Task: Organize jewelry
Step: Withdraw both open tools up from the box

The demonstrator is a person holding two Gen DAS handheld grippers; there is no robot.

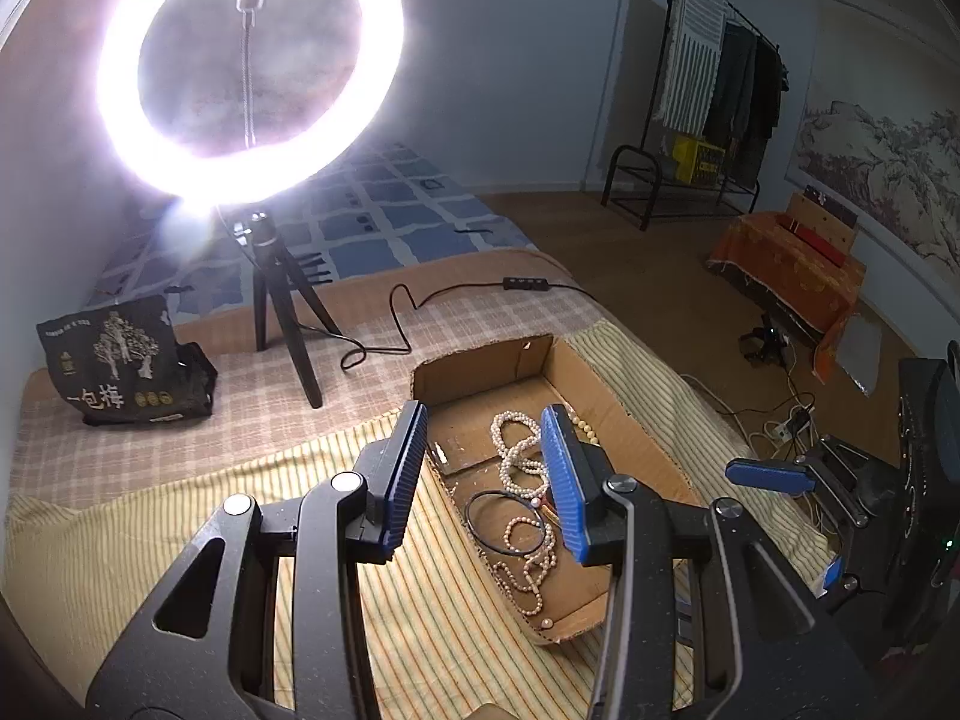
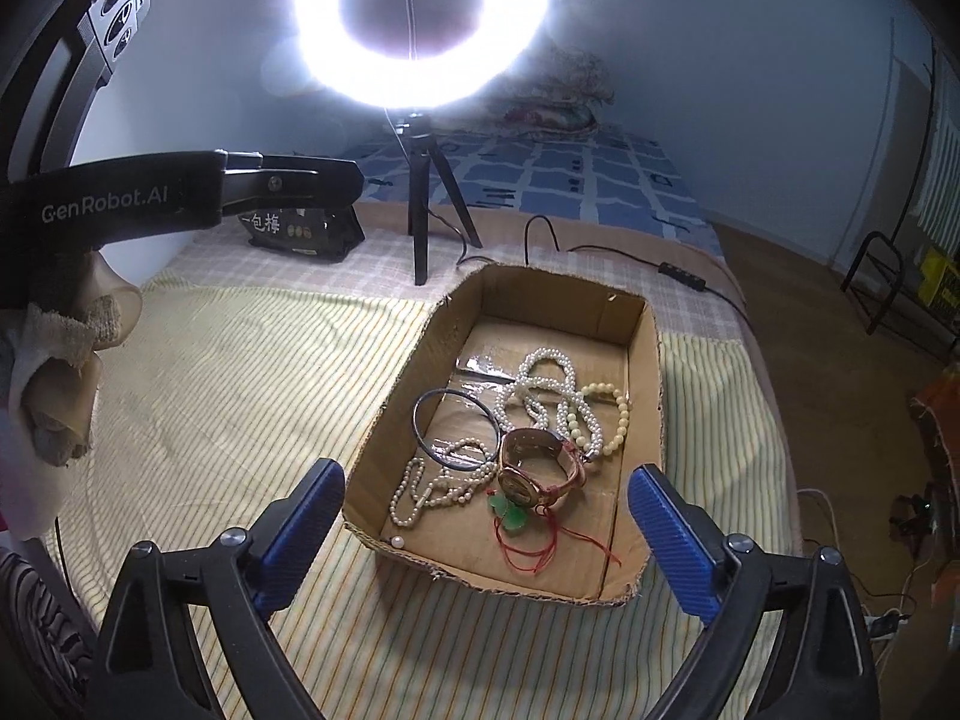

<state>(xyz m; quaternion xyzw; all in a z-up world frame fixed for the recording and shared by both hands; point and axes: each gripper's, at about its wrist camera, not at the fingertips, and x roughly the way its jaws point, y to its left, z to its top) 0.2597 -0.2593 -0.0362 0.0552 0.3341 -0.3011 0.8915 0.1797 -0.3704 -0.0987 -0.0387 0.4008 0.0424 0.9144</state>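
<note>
All the jewelry in view lies inside the shallow cardboard box (image 2: 645, 360) that sits on the striped yellow cloth (image 2: 240, 372) spread over the bed, so the gathering part of the job looks done, while any finer sorting does not. The pieces lie in a loose heap: a long white pearl necklace (image 2: 543, 387) coils toward the far end, a cream bead bracelet (image 2: 621, 414) lies just beside it, a thin black bangle (image 2: 456, 429) overlaps a smaller pearl strand (image 2: 432, 489), and a gold-toned wristwatch (image 2: 534, 471) lies on the tangle, with a green pendant on a red cord (image 2: 510, 513) trailing toward the near wall. A single loose pearl (image 2: 396, 541) lies in the near corner. Nothing shows outside the box on the cloth. The left hand-held gripper (image 1: 486, 474) hovers above the box with its jaws apart and nothing between them; the right hand-held gripper (image 2: 486, 534) is spread wide at the near rim, likewise empty. Judging by this, what remains is untangling and laying the pieces out separately.
</note>
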